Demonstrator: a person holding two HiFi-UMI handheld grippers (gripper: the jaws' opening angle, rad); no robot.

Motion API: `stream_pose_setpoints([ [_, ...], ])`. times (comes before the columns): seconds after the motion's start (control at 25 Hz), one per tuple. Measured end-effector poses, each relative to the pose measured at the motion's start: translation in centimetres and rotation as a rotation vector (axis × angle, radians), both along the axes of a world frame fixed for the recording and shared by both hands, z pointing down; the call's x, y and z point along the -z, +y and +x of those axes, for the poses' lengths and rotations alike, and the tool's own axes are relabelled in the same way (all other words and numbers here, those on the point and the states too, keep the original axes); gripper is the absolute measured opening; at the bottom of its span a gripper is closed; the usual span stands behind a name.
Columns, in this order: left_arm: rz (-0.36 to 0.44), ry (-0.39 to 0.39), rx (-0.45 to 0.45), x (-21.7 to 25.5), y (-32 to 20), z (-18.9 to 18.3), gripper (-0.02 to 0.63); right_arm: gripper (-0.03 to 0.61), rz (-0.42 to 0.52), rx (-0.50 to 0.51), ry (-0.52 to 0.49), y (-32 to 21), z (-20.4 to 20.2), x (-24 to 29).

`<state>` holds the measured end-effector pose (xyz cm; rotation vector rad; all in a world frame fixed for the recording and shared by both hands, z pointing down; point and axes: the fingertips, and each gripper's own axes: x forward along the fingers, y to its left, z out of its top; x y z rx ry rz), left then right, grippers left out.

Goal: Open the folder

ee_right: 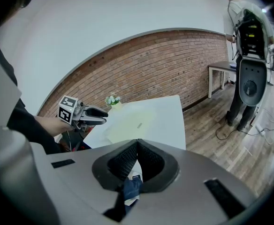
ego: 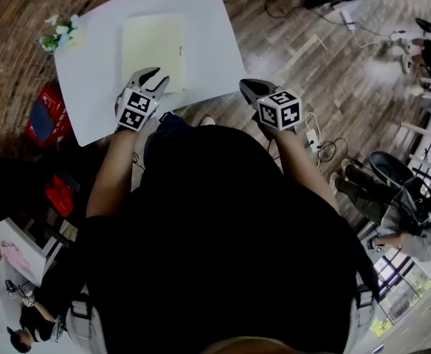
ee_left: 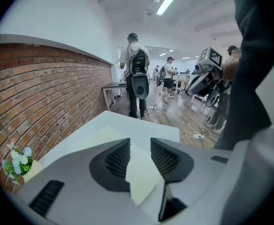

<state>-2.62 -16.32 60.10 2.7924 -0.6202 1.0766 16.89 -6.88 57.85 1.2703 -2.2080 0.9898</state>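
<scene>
A pale yellow folder (ego: 154,50) lies flat and closed on the white table (ego: 97,80), with a small tab on its right edge. My left gripper (ego: 157,77) hovers over the folder's near edge. Its jaws stand apart with nothing between them; in the left gripper view (ee_left: 140,156) the folder (ee_left: 141,177) shows through the gap. My right gripper (ego: 247,86) hangs off the table's right side, above the wooden floor. In the right gripper view (ee_right: 137,146) its jaws meet at the tips and hold nothing. That view also shows the folder (ee_right: 130,121) and the left gripper (ee_right: 97,114).
A small pot of flowers (ego: 59,34) stands at the table's far left corner. A red bag (ego: 47,116) lies on the floor left of the table. Cables and a power strip (ego: 315,139) trail on the floor to the right. A person with a backpack (ee_left: 137,74) stands beyond the table.
</scene>
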Motion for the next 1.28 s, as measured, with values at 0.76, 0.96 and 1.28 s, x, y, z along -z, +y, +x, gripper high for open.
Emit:
stream_pose_setpoints([
  [0.76,0.073,-0.121,-0.101,-3.6,2.5,1.2,0.213,0.023,-0.02,-0.005,0.009,2.4,0.5,-0.7],
  [0.96,0.079,-0.15,-0.115,-5.0,3.0,1.6,0.24,0.023,-0.029,-0.002,0.011,2.8,0.7,-0.9],
  [1.28,0.164,-0.266,-0.222,-7.5,4.2,2.5,0.27,0.023,-0.045,-0.012,-0.002,3.4,0.7,-1.1],
])
